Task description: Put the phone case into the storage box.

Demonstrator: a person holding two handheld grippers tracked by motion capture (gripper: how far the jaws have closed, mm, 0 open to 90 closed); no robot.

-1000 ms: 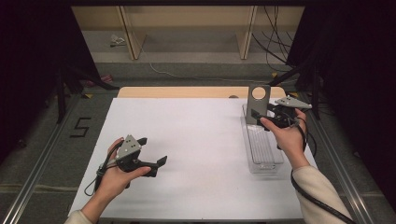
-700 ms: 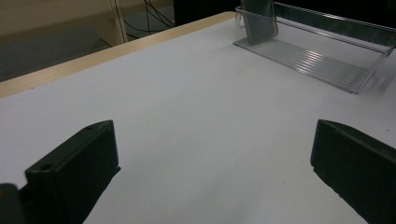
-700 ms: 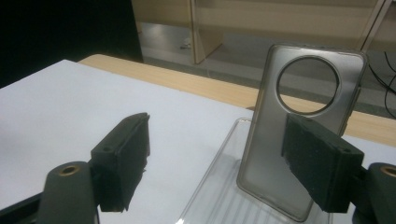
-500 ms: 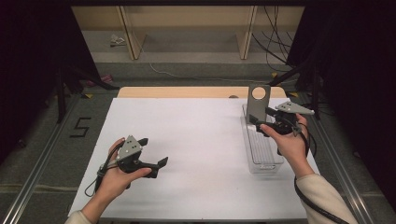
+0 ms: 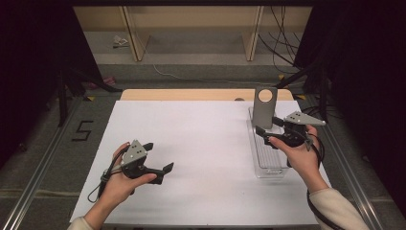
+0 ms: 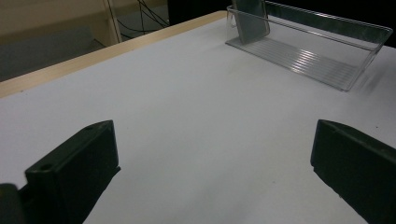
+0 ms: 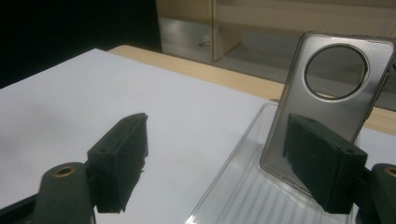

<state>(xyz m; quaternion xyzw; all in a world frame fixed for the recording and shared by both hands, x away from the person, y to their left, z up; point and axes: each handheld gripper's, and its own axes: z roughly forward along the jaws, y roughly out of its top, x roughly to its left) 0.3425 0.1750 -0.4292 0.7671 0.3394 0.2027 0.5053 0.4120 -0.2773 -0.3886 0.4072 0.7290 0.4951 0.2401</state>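
Phone case (image 5: 265,106): I see a grey translucent case with a round camera hole standing near upright at the far end of the clear tray (image 5: 268,168), leaning back against the tray's far wall. In the right gripper view the case (image 7: 329,107) is close ahead, with its lower right part hidden behind my right jaw.
Tray: it sits on the right side of the white desk (image 5: 201,143), long side running away from me. In the left gripper view the tray (image 6: 327,74) lies well off, and the case (image 6: 250,18) is cut off by the top edge there.
Right hand-held gripper (image 5: 269,135): I hold it over the middle of the tray, just short of the case, jaws apart and gripping nothing. In its own view (image 7: 224,163) the jaws are spread wide. I cannot tell whether the right jaw touches the case or only stands before it.
Left hand-held gripper (image 5: 158,158): low over the bare near-left part of the desk, well apart from the tray. Jaws wide apart in its own view (image 6: 210,163), nothing between them.
Hard to make out: the tray's ribbed floor blurs under my right hand (image 5: 299,153), and its near right wall is covered by the hand.
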